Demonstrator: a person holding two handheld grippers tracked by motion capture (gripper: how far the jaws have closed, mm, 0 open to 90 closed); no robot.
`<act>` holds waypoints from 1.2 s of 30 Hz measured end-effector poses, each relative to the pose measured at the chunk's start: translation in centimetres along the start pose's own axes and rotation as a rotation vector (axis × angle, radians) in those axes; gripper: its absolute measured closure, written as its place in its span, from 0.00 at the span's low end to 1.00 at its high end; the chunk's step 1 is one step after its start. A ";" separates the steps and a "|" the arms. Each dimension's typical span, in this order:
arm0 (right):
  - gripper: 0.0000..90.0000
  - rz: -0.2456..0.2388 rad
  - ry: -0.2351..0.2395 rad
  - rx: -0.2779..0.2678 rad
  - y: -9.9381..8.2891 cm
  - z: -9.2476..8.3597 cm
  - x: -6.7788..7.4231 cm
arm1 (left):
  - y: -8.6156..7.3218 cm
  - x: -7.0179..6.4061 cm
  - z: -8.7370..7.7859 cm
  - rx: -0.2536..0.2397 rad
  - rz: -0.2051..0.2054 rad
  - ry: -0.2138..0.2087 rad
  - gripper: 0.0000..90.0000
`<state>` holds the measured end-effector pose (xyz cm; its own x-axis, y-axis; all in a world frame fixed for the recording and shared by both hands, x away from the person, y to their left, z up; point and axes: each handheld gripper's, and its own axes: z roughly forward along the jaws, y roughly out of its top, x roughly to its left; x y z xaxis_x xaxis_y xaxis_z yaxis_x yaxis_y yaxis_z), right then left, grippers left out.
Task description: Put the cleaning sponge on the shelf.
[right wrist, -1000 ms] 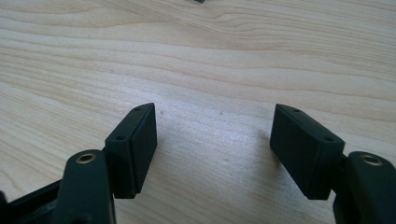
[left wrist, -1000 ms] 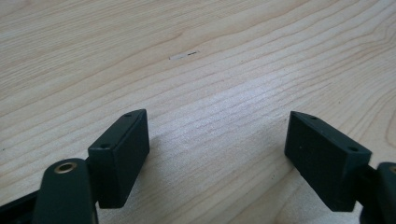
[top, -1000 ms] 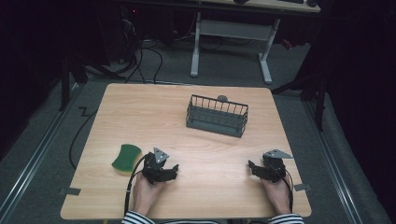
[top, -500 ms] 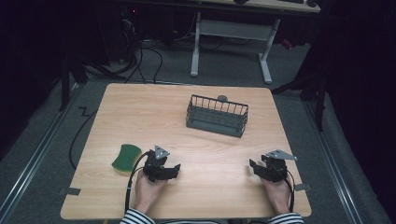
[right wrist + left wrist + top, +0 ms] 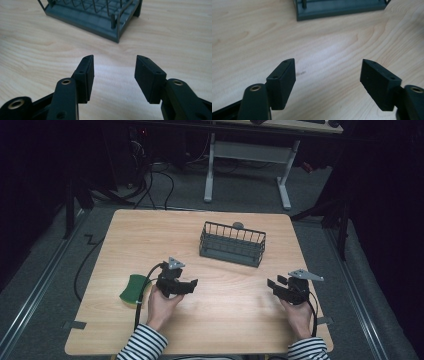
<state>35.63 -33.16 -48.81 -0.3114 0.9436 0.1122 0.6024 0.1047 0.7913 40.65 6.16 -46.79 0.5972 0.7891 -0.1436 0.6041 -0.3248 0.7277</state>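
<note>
Both tongs gape empty above the desk (image 5: 225,320), left tongs (image 5: 328,75) beside a green sponge (image 5: 131,289), right tongs (image 5: 113,73) well apart. Between and beyond them stands a wire basket (image 5: 232,244), seemingly awaiting the sponge.

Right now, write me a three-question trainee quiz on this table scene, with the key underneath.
1. True or false: the left gripper is shut on the green sponge.
2. What stands toward the far side of the table? A) wire basket B) mug C) plate
3. Fill in: the right gripper's jaws stand ____.

Key: 1 false, it is open and holds nothing; the sponge lies beside the left hand. 2 A, the wire basket. 3 open.
</note>
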 end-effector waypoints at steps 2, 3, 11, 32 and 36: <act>0.58 0.000 0.002 -0.014 1.1 0.1 -0.1 | 1.7 0.3 0.2 -0.008 0.001 0.005 0.34; 0.58 -0.003 0.005 -0.019 1.4 0.2 -0.2 | 1.7 0.3 0.2 -0.008 0.001 0.005 0.35; 0.59 0.039 -0.004 -0.013 4.0 1.3 -1.3 | 5.5 1.8 1.2 -0.027 -0.006 0.008 0.39; 0.62 0.084 -0.014 -0.039 9.6 3.5 -1.7 | 12.2 2.8 4.8 -0.002 0.027 0.041 0.41; 0.62 0.092 -0.026 -0.015 9.9 4.4 -1.9 | 12.5 2.8 5.7 -0.027 0.019 0.057 0.49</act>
<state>45.44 -32.58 -43.78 -0.2361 0.9569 0.1694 0.6162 0.0126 0.7875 52.89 1.32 -41.90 0.5771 0.8115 -0.0915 0.5781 -0.3269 0.7476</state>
